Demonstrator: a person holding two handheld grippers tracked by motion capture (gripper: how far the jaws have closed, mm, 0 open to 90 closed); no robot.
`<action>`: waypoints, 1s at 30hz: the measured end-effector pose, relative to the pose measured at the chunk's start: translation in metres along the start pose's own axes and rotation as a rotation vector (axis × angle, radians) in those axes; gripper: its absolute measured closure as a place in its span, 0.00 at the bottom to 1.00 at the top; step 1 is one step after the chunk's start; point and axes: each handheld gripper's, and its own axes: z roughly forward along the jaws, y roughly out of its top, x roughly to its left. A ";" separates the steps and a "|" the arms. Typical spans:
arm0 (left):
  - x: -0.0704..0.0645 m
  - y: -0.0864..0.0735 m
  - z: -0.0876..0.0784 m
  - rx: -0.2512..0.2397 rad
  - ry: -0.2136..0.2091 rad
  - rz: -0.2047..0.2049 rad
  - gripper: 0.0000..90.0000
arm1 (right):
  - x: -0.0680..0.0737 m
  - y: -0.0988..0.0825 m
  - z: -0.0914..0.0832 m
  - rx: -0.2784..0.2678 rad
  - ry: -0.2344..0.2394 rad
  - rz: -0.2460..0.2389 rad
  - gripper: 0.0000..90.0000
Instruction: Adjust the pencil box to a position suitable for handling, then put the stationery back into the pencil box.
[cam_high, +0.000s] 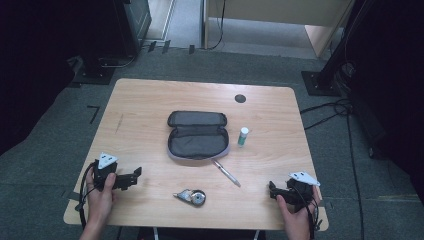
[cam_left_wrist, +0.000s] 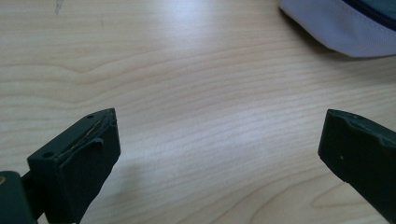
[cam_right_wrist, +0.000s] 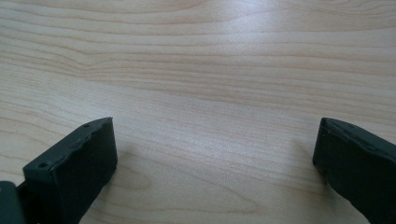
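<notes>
Both hand-held grippers, left (cam_high: 134, 176) and right (cam_high: 272, 189), are resting wide open on the surface (cam_high: 145, 100). Between them, the correction tape (cam_high: 192, 197) is lying: light, rigid, slippery; probably best pinched across its flat sides.

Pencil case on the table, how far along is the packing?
Done: the pencil case lies unzipped and open. In hand: nothing; the left gripper and right gripper rest open near the table's front corners. Left: the pen, small bottle and tape dispenser lie outside it.
</notes>
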 end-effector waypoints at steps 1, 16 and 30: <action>0.001 -0.002 -0.001 0.003 0.006 -0.004 0.00 | 0.000 0.000 0.000 0.000 0.000 0.000 0.00; 0.021 -0.023 -0.008 0.060 0.068 0.003 0.00 | -0.005 -0.003 -0.003 0.003 0.004 0.000 0.00; 0.018 -0.029 -0.008 0.079 0.119 0.065 0.00 | -0.007 0.007 -0.027 -0.063 -0.021 0.028 0.06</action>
